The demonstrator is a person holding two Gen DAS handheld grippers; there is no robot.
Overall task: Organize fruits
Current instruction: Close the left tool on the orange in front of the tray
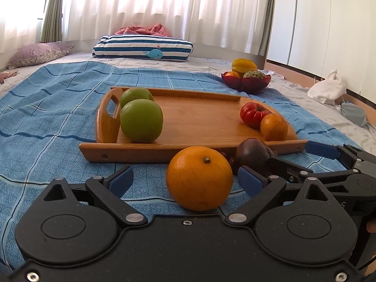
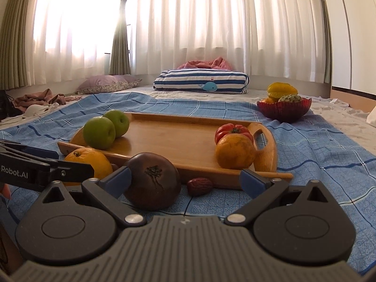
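A big orange (image 1: 199, 178) lies on the blue cloth between the wide-apart pads of my left gripper (image 1: 185, 178), neither pad touching it. Beside it is a dark brown-purple fruit (image 2: 152, 183), between the fingers of my open right gripper (image 2: 186, 178) and close against the left pad (image 2: 121, 178). A small red date (image 2: 199, 186) lies to its right. Behind them, the wooden tray (image 1: 199, 117) holds two green apples (image 1: 141, 121) on the left, and a red tomato (image 1: 253, 114) and a smaller orange (image 1: 273, 127) on the right. In the left wrist view, the right gripper (image 1: 298, 156) reaches in at the right.
A red bowl (image 1: 246, 82) with a star fruit and other fruit stands at the back right on the bed. A striped cushion (image 1: 143, 47) and a purple pillow (image 1: 37, 52) lie by the curtains. White and grey bags (image 1: 329, 89) sit at the right edge.
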